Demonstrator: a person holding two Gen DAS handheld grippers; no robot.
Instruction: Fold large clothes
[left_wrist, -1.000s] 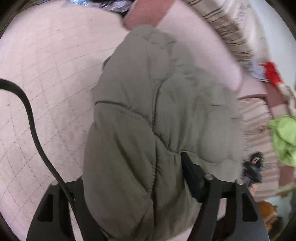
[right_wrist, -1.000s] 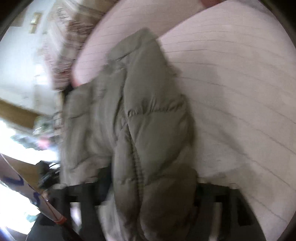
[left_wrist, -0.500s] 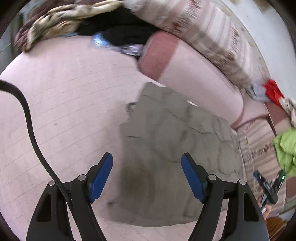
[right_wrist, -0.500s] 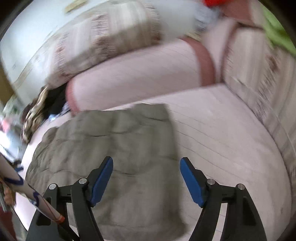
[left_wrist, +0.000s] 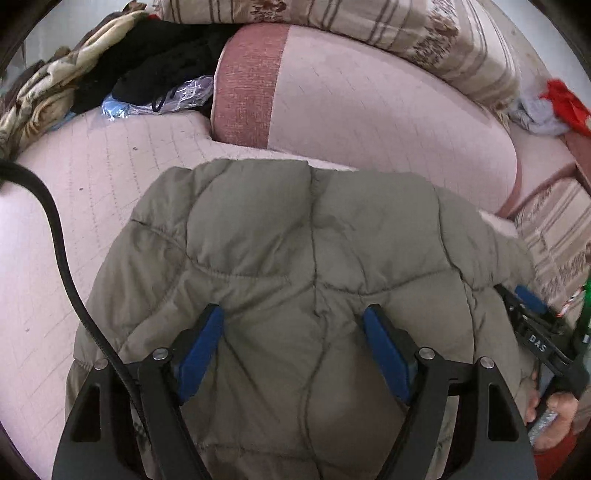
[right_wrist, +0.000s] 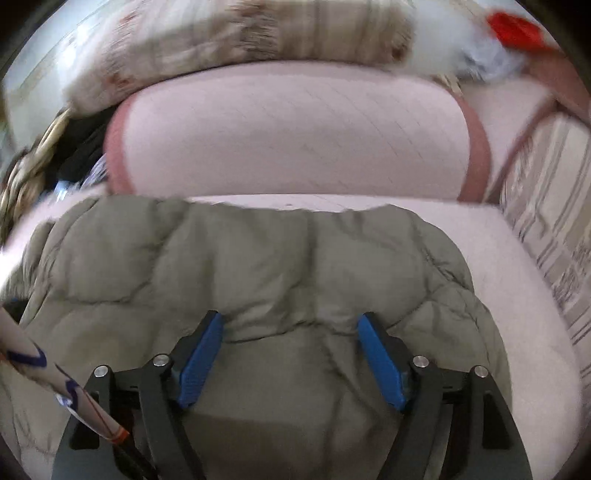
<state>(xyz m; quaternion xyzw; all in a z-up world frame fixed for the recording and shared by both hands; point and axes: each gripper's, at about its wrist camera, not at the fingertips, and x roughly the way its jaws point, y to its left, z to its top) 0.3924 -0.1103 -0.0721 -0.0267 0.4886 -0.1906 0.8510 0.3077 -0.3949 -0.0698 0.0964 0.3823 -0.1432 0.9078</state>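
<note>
On the pink sofa (left_wrist: 110, 206), a puffy olive jacket (left_wrist: 295, 240) lies folded under both spread hand-held grippers.

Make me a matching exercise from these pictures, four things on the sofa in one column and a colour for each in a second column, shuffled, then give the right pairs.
Things:
1. puffy quilted jacket
2. round bolster cushion
3. pads of the left claw
4. crumpled cloth at the far right corner

Colours:
A. red
B. olive grey
C. blue
D. pale pink with a darker rose end band

Pairs: 1-B, 2-D, 3-C, 4-A
</note>
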